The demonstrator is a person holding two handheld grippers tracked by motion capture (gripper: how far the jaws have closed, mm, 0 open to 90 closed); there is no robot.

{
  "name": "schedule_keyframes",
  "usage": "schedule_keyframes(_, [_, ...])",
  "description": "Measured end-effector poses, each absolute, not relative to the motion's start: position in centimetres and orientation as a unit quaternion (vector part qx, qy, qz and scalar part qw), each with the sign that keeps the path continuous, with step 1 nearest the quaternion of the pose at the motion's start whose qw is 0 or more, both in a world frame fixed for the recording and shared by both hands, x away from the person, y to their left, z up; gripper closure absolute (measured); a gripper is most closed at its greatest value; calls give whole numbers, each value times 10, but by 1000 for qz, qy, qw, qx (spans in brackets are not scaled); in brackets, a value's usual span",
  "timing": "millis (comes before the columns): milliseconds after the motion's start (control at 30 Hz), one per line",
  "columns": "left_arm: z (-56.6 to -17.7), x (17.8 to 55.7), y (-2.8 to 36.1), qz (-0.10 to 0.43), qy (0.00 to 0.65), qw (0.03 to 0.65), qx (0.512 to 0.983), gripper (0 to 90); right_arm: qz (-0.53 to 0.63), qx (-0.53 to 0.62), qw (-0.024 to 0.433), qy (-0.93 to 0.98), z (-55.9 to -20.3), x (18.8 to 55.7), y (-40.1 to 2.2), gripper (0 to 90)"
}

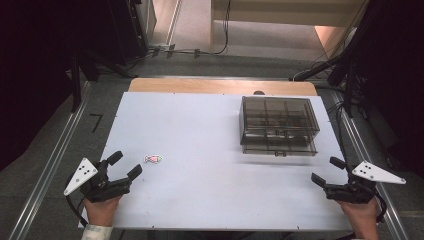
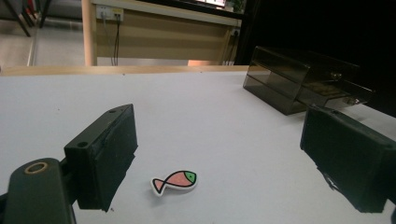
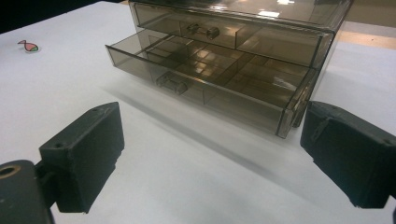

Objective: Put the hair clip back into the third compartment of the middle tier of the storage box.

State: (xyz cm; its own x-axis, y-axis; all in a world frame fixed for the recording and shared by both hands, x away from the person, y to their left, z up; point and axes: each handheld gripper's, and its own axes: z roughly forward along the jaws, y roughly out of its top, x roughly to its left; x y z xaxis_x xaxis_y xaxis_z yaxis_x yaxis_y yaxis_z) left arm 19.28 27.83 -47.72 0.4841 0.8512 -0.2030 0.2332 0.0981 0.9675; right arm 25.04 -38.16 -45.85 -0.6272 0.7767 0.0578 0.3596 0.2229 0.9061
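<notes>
A small pink fish-shaped piece with a green head (image 1: pixel 153 159) lies flat on the white table (image 1: pixel 200 130), left of centre. My left gripper (image 1: pixel 125 166) is open just short of it, and in the left gripper view the fish (image 2: pixel 174 181) sits between the two jaws, touching neither. A smoky clear drawer box (image 1: pixel 278 124) stands at the back right with its bottom drawer (image 3: pixel 205 86) pulled out and empty. My right gripper (image 1: pixel 326 170) is open near the table's right front, facing that drawer from a short distance. The fish (image 3: pixel 29 46) also shows far left in the right gripper view.
The box's upper drawer (image 3: pixel 212 32) is closed. A wooden strip (image 1: pixel 220 86) runs along the table's far edge. Dark stands and cables flank both sides of the table on the floor.
</notes>
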Motion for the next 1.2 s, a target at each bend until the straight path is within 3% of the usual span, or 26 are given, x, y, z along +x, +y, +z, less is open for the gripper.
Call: schedule_keyframes(1200, [-467,204,275,259,453,578,628,132,500,378,207,751,-458,251,-383,47])
